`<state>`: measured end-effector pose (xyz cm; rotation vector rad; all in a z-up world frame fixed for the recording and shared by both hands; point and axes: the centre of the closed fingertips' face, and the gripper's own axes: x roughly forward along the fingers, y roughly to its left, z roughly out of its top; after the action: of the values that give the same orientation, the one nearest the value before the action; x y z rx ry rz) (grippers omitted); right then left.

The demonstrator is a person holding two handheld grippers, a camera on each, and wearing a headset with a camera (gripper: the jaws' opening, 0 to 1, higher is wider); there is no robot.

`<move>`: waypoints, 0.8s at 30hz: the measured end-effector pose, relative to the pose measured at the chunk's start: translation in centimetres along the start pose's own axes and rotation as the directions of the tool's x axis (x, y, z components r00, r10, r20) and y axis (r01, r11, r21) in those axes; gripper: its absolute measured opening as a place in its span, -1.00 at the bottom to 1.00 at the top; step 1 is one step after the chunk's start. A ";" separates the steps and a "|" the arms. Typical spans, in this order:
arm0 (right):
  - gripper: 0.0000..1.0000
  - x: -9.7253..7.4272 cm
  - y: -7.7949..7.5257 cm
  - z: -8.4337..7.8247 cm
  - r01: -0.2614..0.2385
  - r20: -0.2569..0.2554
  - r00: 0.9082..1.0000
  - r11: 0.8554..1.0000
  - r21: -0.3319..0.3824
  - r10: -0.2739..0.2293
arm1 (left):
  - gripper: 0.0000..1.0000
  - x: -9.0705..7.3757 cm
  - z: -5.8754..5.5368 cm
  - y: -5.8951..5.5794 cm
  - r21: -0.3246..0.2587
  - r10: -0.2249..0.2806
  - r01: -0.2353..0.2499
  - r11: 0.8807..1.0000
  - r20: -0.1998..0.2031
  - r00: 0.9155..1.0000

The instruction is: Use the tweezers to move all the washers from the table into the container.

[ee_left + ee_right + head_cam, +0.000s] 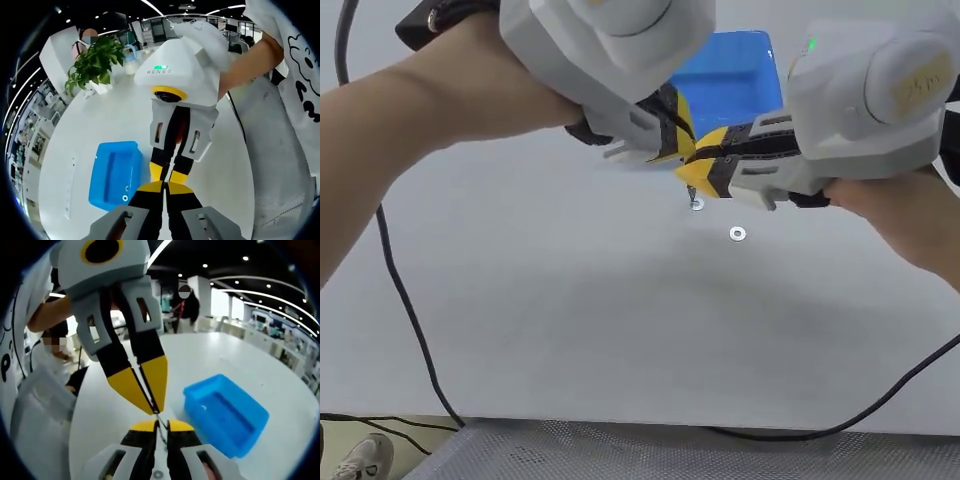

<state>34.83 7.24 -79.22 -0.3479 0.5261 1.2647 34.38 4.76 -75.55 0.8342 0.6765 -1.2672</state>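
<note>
While both grippers meet tip to tip on the near side of the container [735, 85], the left gripper [678, 145] comes in from the container's left. Its jaws are drawn almost together, and whether they nip anything cannot be told. Between the two sets of tips the tweezers [692, 195] point down at the table [570, 300]. Their tip touches a washer [696, 206] that lies just in front of the container. A second washer [737, 233] lies on the table a little right of the first and farther out from the container. The right gripper [708, 170] reaches in from the container's right with its jaws nearly closed. In the right gripper view the thin dark shaft of the tweezers runs between those jaws. In the left gripper view a third washer [125, 198] lies inside the container, by the corner nearest the grippers.
</note>
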 end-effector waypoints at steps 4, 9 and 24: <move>-0.93 -0.1 0.0 0.0 0.002 0.002 1.000 1.000 0.002 -0.002 | -1.00 0.0 0.1 0.1 -0.006 0.000 0.000 1.000 0.007 1.000; -0.93 -0.1 -0.1 -0.3 0.002 -0.011 1.000 1.000 -0.012 -0.002 | -1.00 0.3 0.1 0.1 -0.003 -0.005 0.005 1.000 0.002 1.000; -0.96 -0.1 0.5 -0.2 0.001 -0.004 1.000 0.999 -0.041 -0.001 | -1.00 0.1 -0.2 0.0 -0.005 0.003 -0.003 1.000 -0.010 1.000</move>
<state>34.35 7.22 -79.32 -0.3856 0.5041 1.2751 34.44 4.90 -75.74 0.8377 0.6859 -1.2591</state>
